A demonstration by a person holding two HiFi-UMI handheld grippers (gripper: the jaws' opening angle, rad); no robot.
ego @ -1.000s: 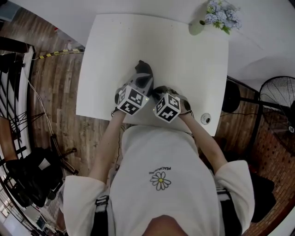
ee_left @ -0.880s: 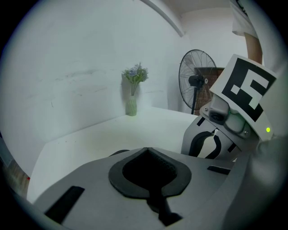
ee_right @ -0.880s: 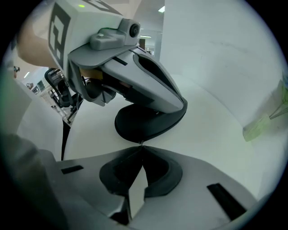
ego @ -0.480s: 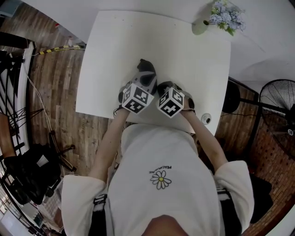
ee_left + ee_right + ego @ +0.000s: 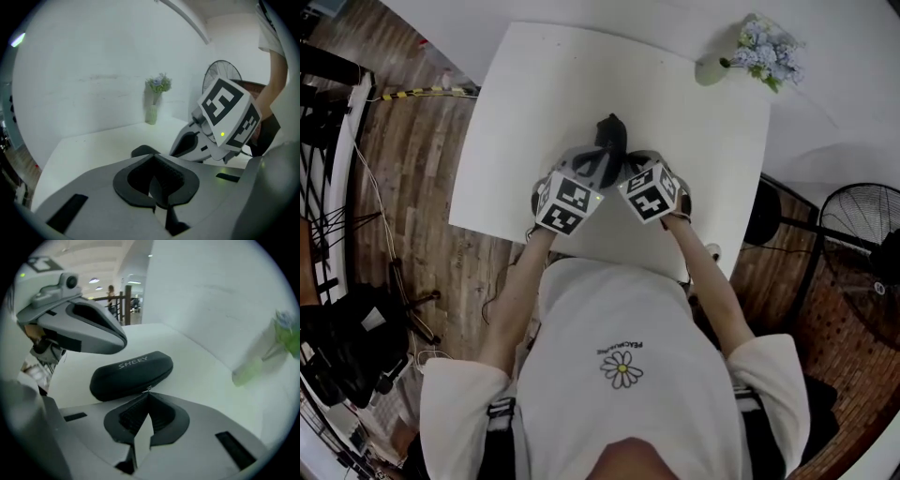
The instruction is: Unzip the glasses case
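Glasses case [image 5: 131,373]: dark, oblong, rounded matte shell with "SHERY" embossed on the lid. It is closed, so its contents are unseen. It lies on the surface, right at the tips of the right claw [image 5: 148,394]. One end peeks out just past the tips of the left claw [image 5: 153,157].
Vase [image 5: 151,114]: slim, pale and upright, holding bluish flowers [image 5: 159,84]; well beyond both claws.
Right claw: jaws pressed together, nipping the small metal zip pull [image 5: 147,389] at the case's seam.
Left claw: jaws together, nothing visible between them.
Surface [image 5: 534,94]: white, smooth, flat, roughly square.
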